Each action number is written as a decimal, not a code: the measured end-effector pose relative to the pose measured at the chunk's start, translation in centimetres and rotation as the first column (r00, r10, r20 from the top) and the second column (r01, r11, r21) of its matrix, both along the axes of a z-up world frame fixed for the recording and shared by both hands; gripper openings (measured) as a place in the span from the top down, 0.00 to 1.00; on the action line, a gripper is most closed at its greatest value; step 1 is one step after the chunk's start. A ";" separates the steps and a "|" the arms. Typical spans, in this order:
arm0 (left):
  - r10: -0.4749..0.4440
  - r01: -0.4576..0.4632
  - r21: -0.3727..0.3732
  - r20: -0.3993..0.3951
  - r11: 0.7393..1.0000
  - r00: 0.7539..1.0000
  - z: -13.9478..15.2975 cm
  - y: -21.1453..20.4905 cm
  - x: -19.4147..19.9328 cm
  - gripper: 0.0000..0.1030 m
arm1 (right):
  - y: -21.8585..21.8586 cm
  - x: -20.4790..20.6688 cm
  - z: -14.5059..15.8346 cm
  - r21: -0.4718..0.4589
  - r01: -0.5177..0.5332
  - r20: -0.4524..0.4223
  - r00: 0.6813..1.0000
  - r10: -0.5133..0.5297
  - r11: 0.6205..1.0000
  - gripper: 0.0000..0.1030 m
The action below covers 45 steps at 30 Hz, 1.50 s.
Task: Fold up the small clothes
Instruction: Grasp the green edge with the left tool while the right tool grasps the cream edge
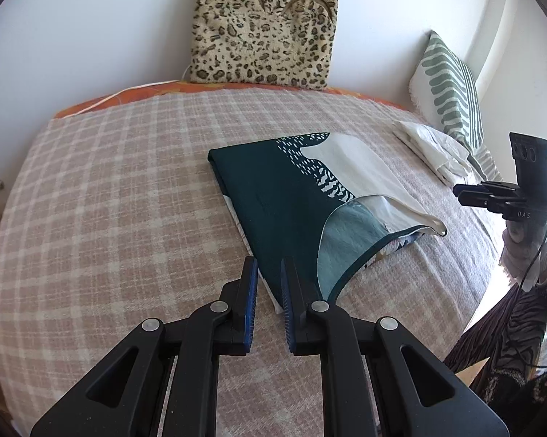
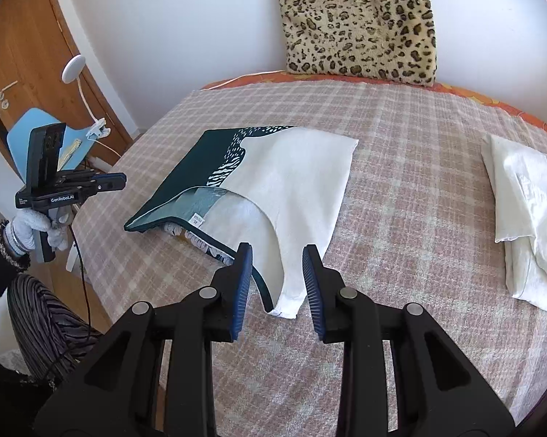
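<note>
Garment (image 2: 295,182), teal and cream, sleeveless: lies folded flat on the bed (image 2: 400,364), its strap end nearest, likely set down after a fold. Right gripper (image 2: 277,287): jaws moderately apart, straddling the cream strap without pressing it (apparently a release). Left gripper (image 1: 269,302): jaws narrow, nothing between them, tips just at the garment's teal corner. White folded cloth (image 2: 524,218): lies apart to the right, probably a finished item kept clear. Leopard-print cushion (image 2: 357,18): propped upright against the wall at the far edge of the bed.
</note>
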<state>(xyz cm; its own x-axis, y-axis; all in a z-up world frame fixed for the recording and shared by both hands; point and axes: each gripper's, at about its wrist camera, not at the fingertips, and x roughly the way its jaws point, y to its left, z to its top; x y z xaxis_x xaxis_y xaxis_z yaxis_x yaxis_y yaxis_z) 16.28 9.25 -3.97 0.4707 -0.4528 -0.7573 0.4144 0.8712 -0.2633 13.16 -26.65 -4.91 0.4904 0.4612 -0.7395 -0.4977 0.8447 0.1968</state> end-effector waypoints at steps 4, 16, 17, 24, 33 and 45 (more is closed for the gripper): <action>0.056 -0.065 -0.130 -0.074 0.989 0.996 -0.8 0.0 2.5 0.73 | -1.3 3.7 -1.7 0.101 0.086 -0.118 0.990 -0.074 0.991 0.66; 0.169 -0.246 -0.305 -0.258 0.920 0.951 -3.5 1.8 3.2 0.63 | -2.9 12.0 -5.0 0.273 0.221 -0.316 0.940 -0.129 0.936 0.56; 0.173 -0.262 -0.325 -0.279 0.909 0.944 -3.7 2.1 2.8 0.62 | -3.0 12.6 -5.4 0.291 0.227 -0.338 0.933 -0.122 0.929 0.56; 0.195 -0.402 -0.427 -0.450 0.810 0.872 -6.5 4.3 0.8 0.58 | -2.6 15.5 -6.9 0.334 0.244 -0.387 0.916 -0.104 0.910 0.55; 0.129 -0.405 -0.469 -0.515 0.785 0.847 -8.0 3.3 1.0 0.56 | -2.2 16.8 -8.1 0.355 0.243 -0.400 0.912 -0.089 0.903 0.50; 0.032 -0.370 -0.544 -0.532 0.753 0.846 -8.7 2.3 1.9 0.54 | -1.8 19.5 -9.3 0.433 0.262 -0.419 0.906 -0.065 0.863 0.49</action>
<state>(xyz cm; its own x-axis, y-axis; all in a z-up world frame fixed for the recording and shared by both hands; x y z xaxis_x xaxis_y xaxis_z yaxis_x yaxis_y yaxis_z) 18.16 11.56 -12.62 0.2754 -0.8238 -0.4954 -0.0729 0.4960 -0.8653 32.67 -28.41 -14.21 0.3182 0.7371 -0.5962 -0.1640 0.6622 0.7311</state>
